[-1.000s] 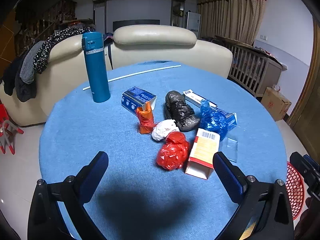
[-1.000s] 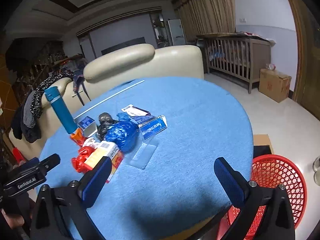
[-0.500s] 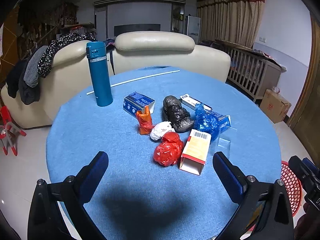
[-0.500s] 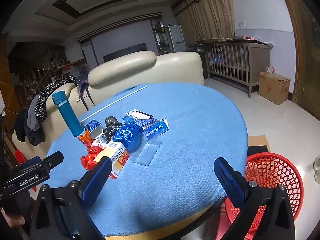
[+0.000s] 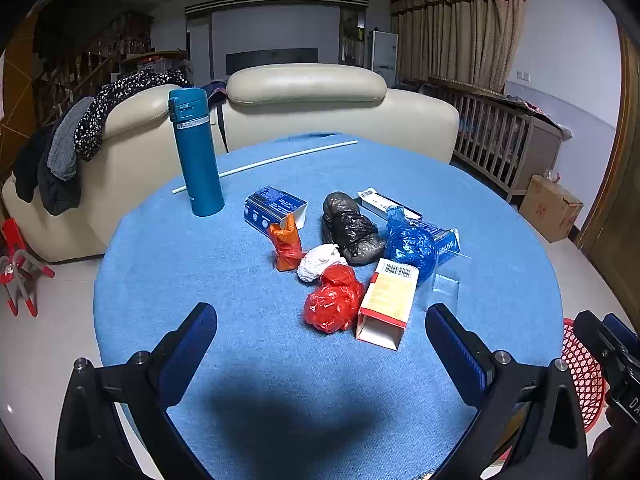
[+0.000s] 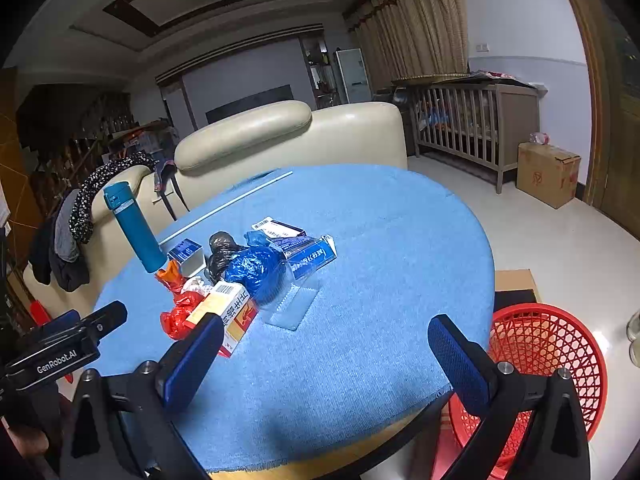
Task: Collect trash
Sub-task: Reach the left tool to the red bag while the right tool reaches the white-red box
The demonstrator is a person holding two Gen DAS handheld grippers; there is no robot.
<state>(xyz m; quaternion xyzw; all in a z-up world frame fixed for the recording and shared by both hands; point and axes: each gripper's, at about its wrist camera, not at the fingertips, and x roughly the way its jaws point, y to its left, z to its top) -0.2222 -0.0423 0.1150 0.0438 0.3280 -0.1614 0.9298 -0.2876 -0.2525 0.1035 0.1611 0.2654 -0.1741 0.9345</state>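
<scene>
Trash lies clustered mid-table on a round blue-covered table [image 5: 224, 272]: a red bag [image 5: 334, 300], a red-and-cream carton [image 5: 390, 302], a white wad [image 5: 320, 260], an orange bag [image 5: 285, 244], a black bag [image 5: 352, 230], a blue bag [image 5: 410, 244] and a blue box [image 5: 274, 206]. My left gripper [image 5: 320, 344] hovers open just short of the red bag, holding nothing. My right gripper [image 6: 324, 360] is open over the table's near edge, right of the carton [image 6: 230, 312]. A red mesh basket [image 6: 544, 360] stands on the floor at the right.
A teal flask [image 5: 196, 152] stands upright behind the trash on the left, a thin white rod [image 5: 264, 164] lies beyond it. A clear plastic tray [image 6: 294, 306] lies beside the blue bag. A cream sofa [image 5: 304, 100] backs the table; a cardboard box [image 6: 546, 174] sits by the crib.
Both grippers have drawn back and risen a little from the trash, so the table and pile look smaller and farther. Nothing on the table has moved; both stay open.
</scene>
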